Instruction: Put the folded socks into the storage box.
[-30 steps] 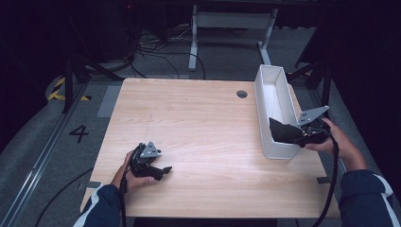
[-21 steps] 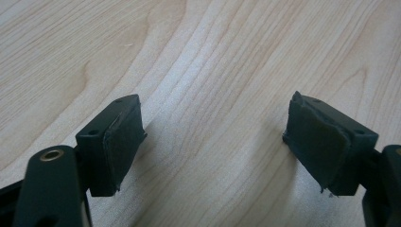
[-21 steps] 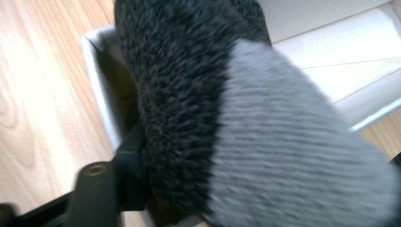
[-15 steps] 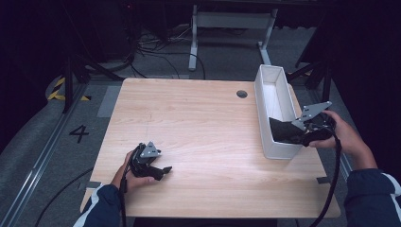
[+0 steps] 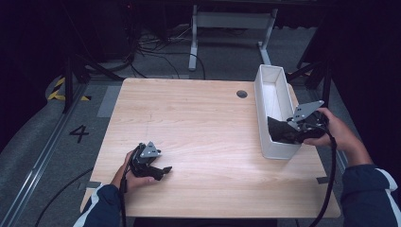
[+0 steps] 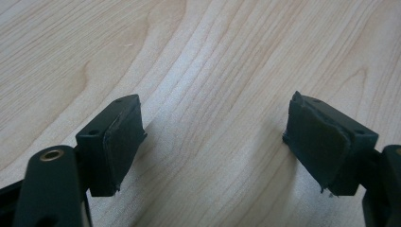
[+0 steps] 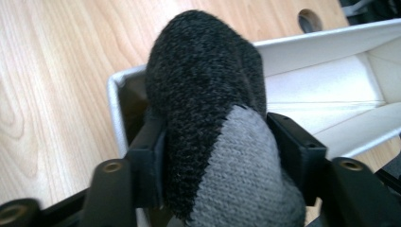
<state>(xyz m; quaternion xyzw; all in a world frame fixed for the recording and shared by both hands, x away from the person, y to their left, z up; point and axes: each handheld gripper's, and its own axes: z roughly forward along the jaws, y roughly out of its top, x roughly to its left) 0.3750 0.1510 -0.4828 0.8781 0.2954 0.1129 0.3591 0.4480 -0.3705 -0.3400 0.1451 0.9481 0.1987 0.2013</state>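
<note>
We see the right gripper (image 5: 283,130) at the near end of the white bin (image 5: 272,94), its jaws clamped on a bundled sock (image 7: 208,113) of black knit with a grey toe section; the jaws have just been closing, and the sock sits between them, bulging out past both pads toward the bin. In the right gripper view the sock's black end stands ahead of the jaws, over the bin's near corner, with the bin's end wall just below and left of the jaws and its long white interior opening away to the upper right. In the high view the bundle sits over the near end wall, within the bin's mouth. The left gripper (image 5: 158,171) rests low on the wooden table (image 5: 198,123) near its front edge, jaws spread wide with nothing between the pads (image 6: 120,137), and bare wood lies ahead of it on all sides. A round cable hole (image 5: 242,93) lies beside the bin's far left wall, well apart from both grippers.
</note>
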